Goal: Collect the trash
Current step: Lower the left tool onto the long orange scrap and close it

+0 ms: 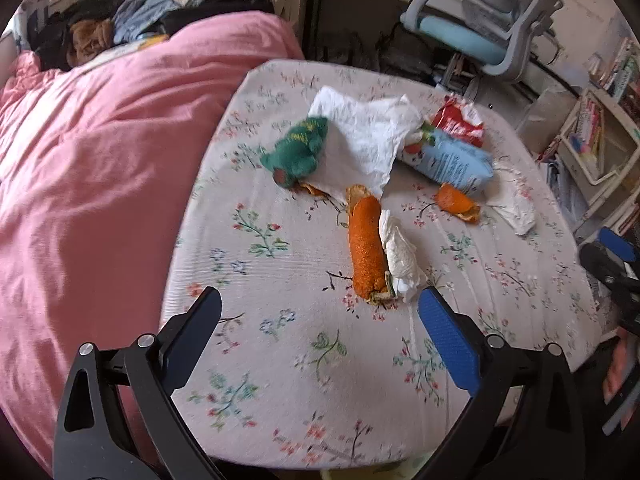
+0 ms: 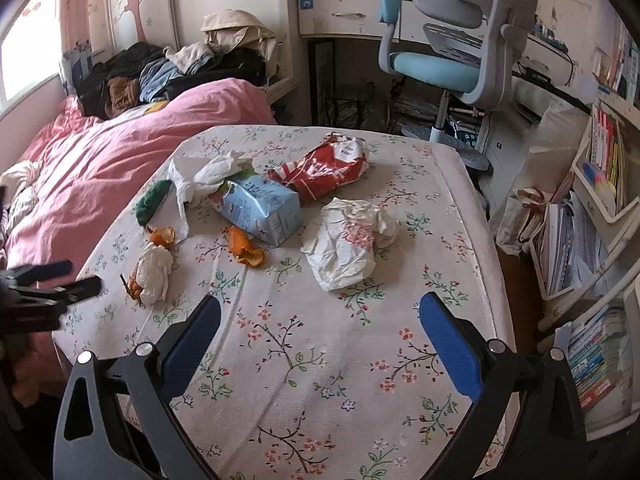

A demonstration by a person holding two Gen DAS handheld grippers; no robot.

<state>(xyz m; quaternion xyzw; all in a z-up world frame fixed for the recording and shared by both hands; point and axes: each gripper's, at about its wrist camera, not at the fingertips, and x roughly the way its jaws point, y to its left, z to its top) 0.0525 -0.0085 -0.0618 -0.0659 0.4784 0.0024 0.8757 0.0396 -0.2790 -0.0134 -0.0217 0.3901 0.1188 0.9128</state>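
Note:
Trash lies scattered on the floral bed sheet point(image 1: 304, 360). In the left wrist view a long orange peel point(image 1: 365, 244) lies beside a crumpled white tissue point(image 1: 400, 258), just beyond my left gripper point(image 1: 319, 304), which is open and empty. Farther off are a green plush toy point(image 1: 298, 150), a large white tissue point(image 1: 366, 136), a blue carton point(image 1: 454, 164), a red wrapper point(image 1: 458, 120) and a small orange peel point(image 1: 458, 202). My right gripper point(image 2: 320, 310) is open and empty, short of a crumpled white bag point(image 2: 346, 242), the blue carton point(image 2: 262, 208) and the red wrapper point(image 2: 320, 172).
A pink duvet point(image 1: 92, 184) covers the bed's left side, with piled clothes point(image 2: 172, 68) behind it. A blue and grey desk chair point(image 2: 452, 56) and a desk point(image 2: 352, 16) stand past the bed's far edge. Bookshelves point(image 2: 600, 200) line the right side.

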